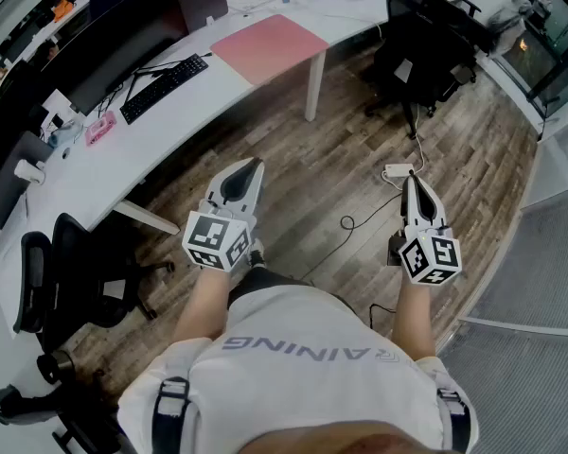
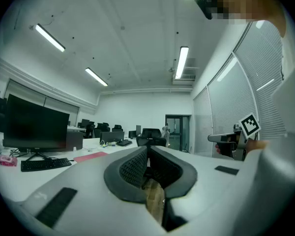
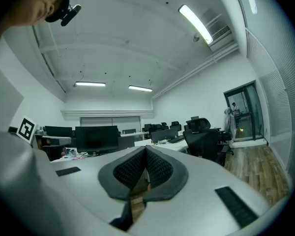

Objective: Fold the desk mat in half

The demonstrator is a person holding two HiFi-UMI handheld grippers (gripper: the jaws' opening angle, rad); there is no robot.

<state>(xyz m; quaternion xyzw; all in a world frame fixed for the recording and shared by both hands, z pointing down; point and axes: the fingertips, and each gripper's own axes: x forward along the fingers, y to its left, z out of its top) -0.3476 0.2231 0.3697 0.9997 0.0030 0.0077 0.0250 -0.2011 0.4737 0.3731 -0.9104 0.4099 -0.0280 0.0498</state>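
The pink desk mat [image 1: 270, 45] lies flat and unfolded on the white desk [image 1: 170, 130], far ahead of both grippers; it shows as a thin pink strip [image 2: 91, 156] in the left gripper view. I hold my left gripper [image 1: 254, 165] over the wooden floor near my body, jaws closed together with nothing between them [image 2: 147, 149]. My right gripper [image 1: 409, 180] hangs level with it to the right, also shut and empty [image 3: 145, 149]. Neither gripper is near the mat.
A black keyboard [image 1: 164, 87] and a monitor [image 1: 123, 41] sit left of the mat. A white desk leg [image 1: 314, 83] stands below it. Black office chairs are at the far right [image 1: 421, 41] and near left [image 1: 85, 272]. A power strip [image 1: 398, 170] with a cable lies on the floor.
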